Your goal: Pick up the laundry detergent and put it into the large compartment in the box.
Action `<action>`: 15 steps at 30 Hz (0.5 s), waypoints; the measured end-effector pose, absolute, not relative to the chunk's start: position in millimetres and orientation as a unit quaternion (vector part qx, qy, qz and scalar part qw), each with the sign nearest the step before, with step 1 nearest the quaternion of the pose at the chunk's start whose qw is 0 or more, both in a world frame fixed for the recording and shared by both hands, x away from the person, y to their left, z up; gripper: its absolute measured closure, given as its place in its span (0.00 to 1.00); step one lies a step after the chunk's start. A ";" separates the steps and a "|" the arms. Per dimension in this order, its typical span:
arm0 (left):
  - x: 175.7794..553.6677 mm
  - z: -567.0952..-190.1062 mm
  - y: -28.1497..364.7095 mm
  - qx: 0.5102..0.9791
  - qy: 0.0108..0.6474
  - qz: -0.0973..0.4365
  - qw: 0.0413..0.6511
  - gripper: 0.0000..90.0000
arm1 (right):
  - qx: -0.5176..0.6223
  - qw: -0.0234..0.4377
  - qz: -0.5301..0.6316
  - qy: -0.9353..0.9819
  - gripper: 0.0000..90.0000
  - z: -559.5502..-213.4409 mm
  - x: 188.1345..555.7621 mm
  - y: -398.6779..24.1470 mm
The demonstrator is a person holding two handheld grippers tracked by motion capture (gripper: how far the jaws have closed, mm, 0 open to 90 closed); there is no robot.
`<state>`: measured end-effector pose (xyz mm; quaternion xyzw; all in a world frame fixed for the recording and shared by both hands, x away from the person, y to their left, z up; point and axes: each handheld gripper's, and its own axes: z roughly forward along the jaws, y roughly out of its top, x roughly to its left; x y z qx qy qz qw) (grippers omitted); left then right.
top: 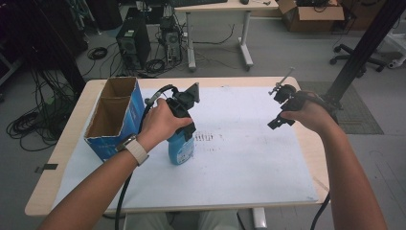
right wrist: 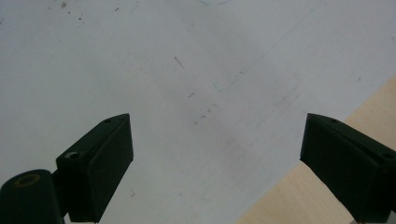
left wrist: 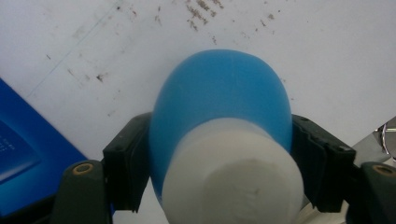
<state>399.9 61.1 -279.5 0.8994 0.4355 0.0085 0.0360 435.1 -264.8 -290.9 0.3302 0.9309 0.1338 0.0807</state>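
Observation:
A blue bottle [top: 182,149] with a white cap stands upright on the white mat [top: 249,163], just right of the blue box. My left gripper [top: 185,133] comes down on it from above and is shut on its upper body. In the left gripper view the two black pads [left wrist: 130,172] press against both sides of the blue bottle [left wrist: 219,98], and the white cap points at the camera. My right gripper [top: 280,107] hangs open over the mat's right side, away from the bottle. Its jaws [right wrist: 215,158] stand wide apart with only mat and table edge between them.
An open-topped blue cardboard box [top: 113,115] with two compartments stands at the table's left, close to the bottle; its blue side [left wrist: 23,154] shows in the left gripper view. The wooden table [top: 48,191] rims the mat. Behind it are computers, cables and another desk.

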 end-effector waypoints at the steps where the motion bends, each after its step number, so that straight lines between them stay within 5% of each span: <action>1: 399.9 -279.7 61.2 0.899 0.436 0.008 0.037 0.34 | 0.331 0.081 0.134 0.931 0.10 -290.8 435.0 -264.8; 15: 401.1 -279.7 62.8 0.899 0.437 0.010 0.038 0.40 | 0.330 0.080 0.133 0.931 0.10 -291.4 435.3 -264.9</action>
